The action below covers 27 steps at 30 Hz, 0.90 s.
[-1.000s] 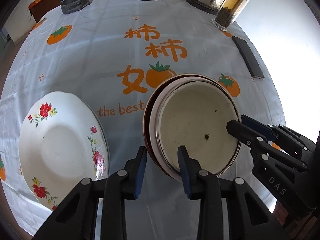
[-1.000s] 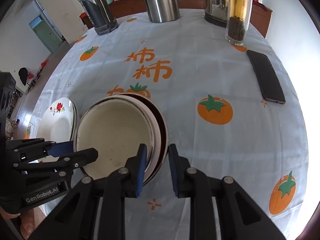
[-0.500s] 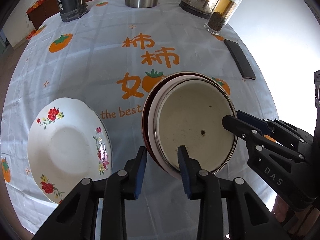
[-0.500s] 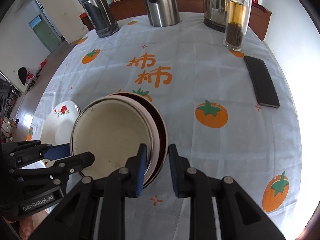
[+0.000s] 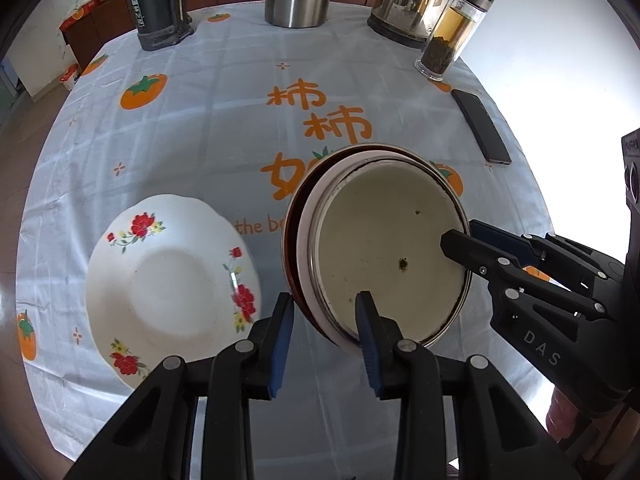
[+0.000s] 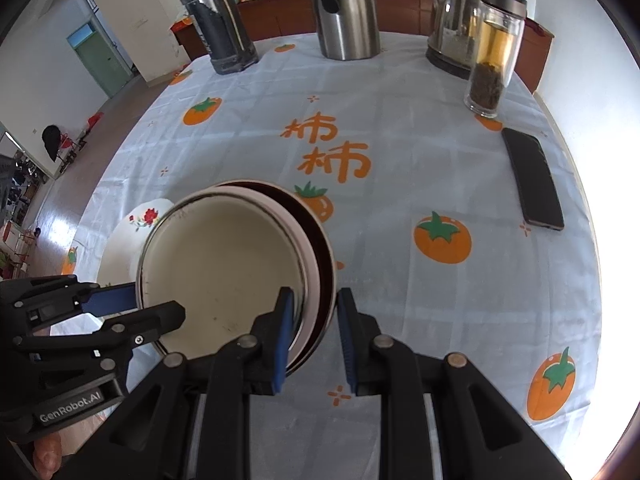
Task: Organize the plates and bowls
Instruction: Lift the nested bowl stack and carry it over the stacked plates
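Note:
A stack of nested bowls [image 5: 384, 240] hangs above the table: a cream enamel bowl inside a pink one inside a dark red one. My left gripper [image 5: 324, 308] is shut on the stack's near rim, with one finger inside the cream bowl and one outside the red bowl. In the right wrist view the same stack [image 6: 224, 264] has my right gripper [image 6: 315, 300] shut on its right rim. Each gripper also shows in the other's view, the right gripper [image 5: 460, 236] and the left gripper [image 6: 156, 304]. A white floral plate [image 5: 168, 276] lies on the tablecloth to the left of the stack.
At the table's far edge stand a dark flask [image 6: 216, 24], a steel jug [image 6: 344, 12], a kettle [image 6: 456, 28] and a glass tea bottle [image 6: 496, 60]. A black phone [image 6: 532, 176] lies at the right. The round table's edge curves close on both sides.
Both grippers have risen with the stack of bowls, so the table and the floral plate look farther below. Neither grip has changed.

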Motion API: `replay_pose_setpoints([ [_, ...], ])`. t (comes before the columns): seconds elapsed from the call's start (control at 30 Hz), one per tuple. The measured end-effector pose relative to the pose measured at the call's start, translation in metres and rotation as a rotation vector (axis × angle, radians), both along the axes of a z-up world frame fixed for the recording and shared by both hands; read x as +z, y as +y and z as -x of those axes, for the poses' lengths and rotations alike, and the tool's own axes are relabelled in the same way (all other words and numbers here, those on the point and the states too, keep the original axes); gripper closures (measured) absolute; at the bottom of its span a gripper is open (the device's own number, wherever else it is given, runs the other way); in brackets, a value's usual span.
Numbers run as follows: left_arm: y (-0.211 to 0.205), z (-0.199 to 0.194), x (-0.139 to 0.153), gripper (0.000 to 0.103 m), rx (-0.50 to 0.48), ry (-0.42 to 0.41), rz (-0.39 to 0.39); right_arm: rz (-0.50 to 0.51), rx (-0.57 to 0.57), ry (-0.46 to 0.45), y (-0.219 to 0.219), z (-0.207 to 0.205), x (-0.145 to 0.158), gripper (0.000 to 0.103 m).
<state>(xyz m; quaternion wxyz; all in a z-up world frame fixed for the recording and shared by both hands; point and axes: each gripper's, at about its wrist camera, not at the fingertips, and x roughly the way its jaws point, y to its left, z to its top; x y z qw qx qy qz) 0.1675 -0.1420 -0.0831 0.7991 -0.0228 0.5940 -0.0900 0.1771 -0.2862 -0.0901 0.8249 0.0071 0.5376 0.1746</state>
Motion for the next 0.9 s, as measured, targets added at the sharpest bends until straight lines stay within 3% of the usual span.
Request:
replay_pose_setpoints([
  [0.9, 0.11, 0.023, 0.016, 0.068, 0.147, -0.029, -0.017, 0.014, 0.159, 0.017, 0.113, 0.012, 0.009, 0.081],
])
